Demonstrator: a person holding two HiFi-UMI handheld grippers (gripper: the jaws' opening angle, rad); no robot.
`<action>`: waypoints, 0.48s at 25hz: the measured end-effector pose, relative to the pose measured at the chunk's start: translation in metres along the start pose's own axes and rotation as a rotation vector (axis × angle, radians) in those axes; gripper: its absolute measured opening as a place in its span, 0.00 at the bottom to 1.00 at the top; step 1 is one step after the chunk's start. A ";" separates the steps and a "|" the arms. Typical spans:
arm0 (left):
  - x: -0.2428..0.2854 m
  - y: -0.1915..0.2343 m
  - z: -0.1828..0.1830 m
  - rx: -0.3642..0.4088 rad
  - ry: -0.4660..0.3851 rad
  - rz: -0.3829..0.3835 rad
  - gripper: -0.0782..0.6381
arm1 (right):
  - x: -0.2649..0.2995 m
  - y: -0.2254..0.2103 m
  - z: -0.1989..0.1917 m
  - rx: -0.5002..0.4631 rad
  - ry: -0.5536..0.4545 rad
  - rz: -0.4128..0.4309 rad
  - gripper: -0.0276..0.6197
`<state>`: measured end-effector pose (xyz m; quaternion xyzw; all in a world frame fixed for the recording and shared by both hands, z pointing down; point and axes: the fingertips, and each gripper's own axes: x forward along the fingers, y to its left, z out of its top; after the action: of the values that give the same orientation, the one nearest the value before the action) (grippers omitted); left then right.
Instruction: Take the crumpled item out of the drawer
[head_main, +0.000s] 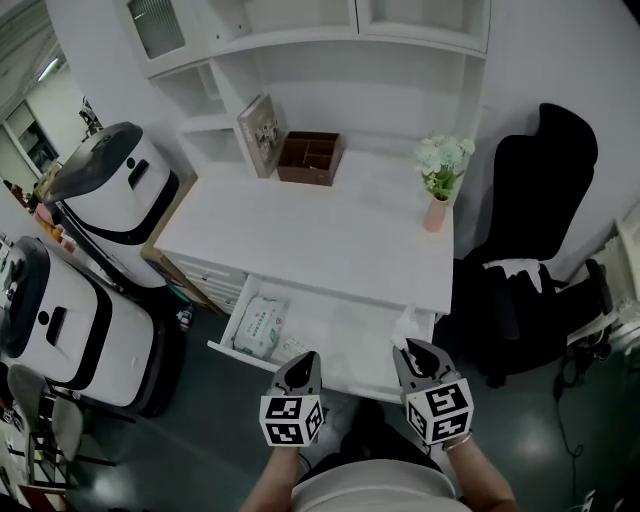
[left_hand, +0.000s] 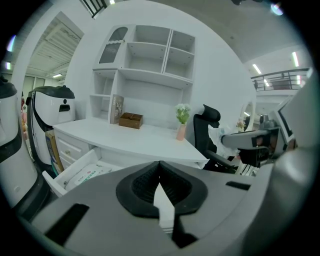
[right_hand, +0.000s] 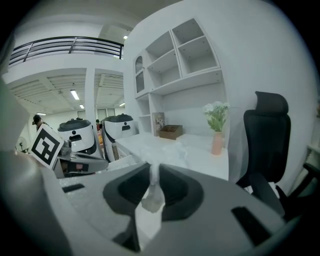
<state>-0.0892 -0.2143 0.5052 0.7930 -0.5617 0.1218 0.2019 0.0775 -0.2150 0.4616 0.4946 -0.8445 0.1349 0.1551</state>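
Lift-out step.

- Right gripper (head_main: 412, 346) (right_hand: 151, 169): jaws narrowed onto the crumpled white item (head_main: 405, 324) (right_hand: 150, 192), which bunches up between the pads.
- The item sits at the right end of the open drawer (head_main: 226, 346). Whether it has cleared the rim is hard to tell.
- Left gripper (head_main: 303, 362) (left_hand: 160, 168): jaws together, nothing in them, at the drawer front.
- Wet wipes pack (head_main: 260, 322) lies at the drawer's left end, well apart.

Next, probably: raise the item clear without loosening the pinch. It looks flimsy and could slip.
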 end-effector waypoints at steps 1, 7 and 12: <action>0.000 0.000 0.001 0.003 -0.001 -0.002 0.10 | -0.003 -0.001 0.001 0.003 -0.006 -0.007 0.14; 0.000 -0.004 0.002 0.019 -0.004 -0.020 0.10 | -0.018 -0.005 0.010 0.016 -0.055 -0.044 0.14; 0.000 -0.007 0.003 0.029 -0.004 -0.033 0.10 | -0.026 -0.007 0.017 0.017 -0.087 -0.056 0.13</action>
<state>-0.0825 -0.2134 0.5011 0.8053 -0.5471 0.1250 0.1913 0.0931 -0.2040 0.4361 0.5250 -0.8349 0.1162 0.1176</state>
